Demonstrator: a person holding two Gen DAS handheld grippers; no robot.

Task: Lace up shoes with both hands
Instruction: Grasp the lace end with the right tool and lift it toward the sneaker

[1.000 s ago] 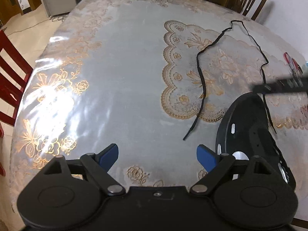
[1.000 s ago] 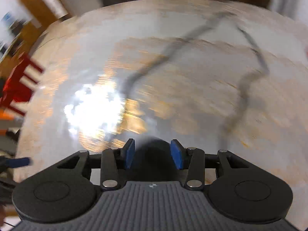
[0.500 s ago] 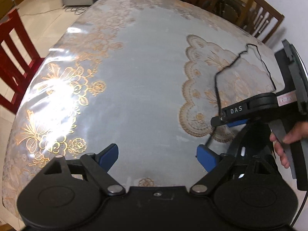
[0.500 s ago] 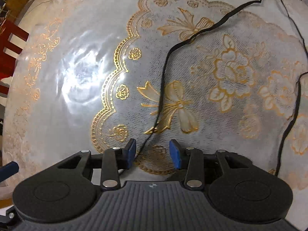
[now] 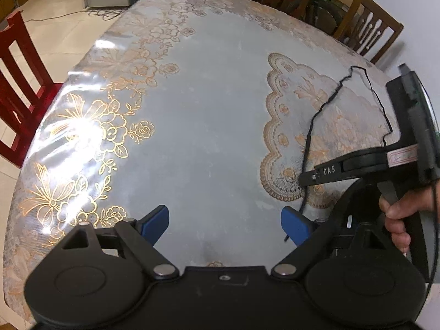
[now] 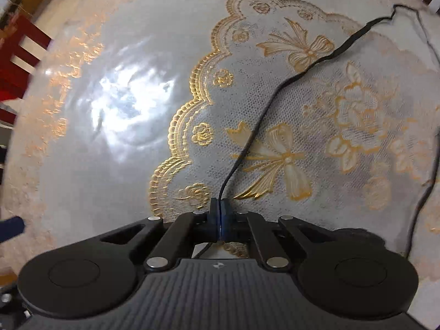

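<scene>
- My right gripper [image 6: 220,214] was clamped on the black shoelace [image 6: 264,110], near one end; the blue pads met with the lace pinched between them and a short tail showing below.
- My left gripper [image 5: 224,220] stood wide apart, with nothing between its blue fingers [image 5: 154,220], over bare tablecloth [image 5: 206,137].
- From the clamp the lace ran away across the gold-printed lace pattern of the tablecloth, kinked at the far side, and returned down the right edge of the view.
- No container showed in either view; the only hollow item was the black shoe [image 5: 349,214], and I could not tell what was inside it.
- Left wrist view only: the shoe, largely hidden behind my right gripper's body; my right hand [image 5: 398,214] on that gripper's handle; the brown chair [image 5: 368,27] beyond the table.
- Right wrist view only: the pinch point itself and the butterfly motif [image 6: 277,159] under the lace.
- Both views showed a red chair [image 5: 19,88] at the table's left side.
</scene>
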